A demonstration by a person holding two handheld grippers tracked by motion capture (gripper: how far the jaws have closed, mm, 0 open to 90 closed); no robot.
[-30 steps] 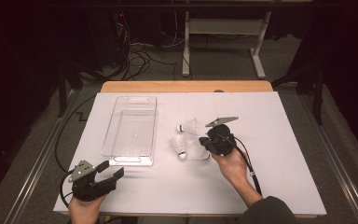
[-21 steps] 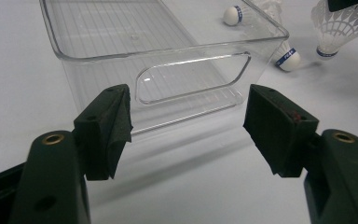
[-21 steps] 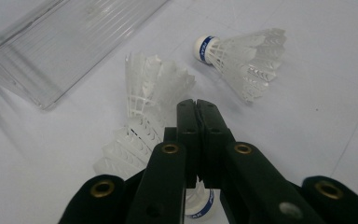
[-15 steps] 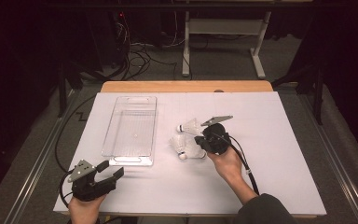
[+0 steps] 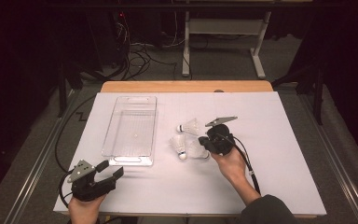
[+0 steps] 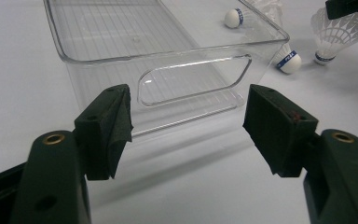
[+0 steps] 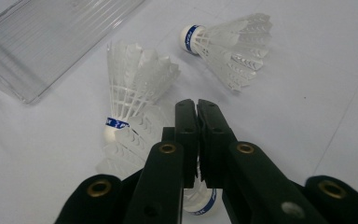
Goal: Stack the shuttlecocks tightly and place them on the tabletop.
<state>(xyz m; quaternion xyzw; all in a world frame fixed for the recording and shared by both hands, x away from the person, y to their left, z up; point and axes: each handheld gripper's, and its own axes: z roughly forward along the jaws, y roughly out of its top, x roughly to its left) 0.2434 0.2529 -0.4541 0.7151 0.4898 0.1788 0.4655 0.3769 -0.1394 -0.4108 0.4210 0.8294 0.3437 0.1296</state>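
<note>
Holding right claw point(image 7: 196, 105) clenched over shuttlecock cluster on white worktop point(image 5: 279, 140); jaws pressed together, whether feathers are pinched between them I cannot tell. Nearest shuttlecock point(image 7: 121, 154) lies under jaws, cork with blue band showing below them. Second shuttlecock point(image 7: 137, 86) just left of jaw tips, third shuttlecock point(image 7: 228, 42) beyond, on its side. My left claw point(image 6: 186, 121) released, jaws wide apart, facing clear plastic bin point(image 6: 168, 51) near its end wall, not touching.

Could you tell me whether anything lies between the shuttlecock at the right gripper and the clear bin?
Yes: another shuttlecock lies between the right gripper and the bin. A third lies farther back, off that line. The gripped one sits under the shut jaws.
</note>
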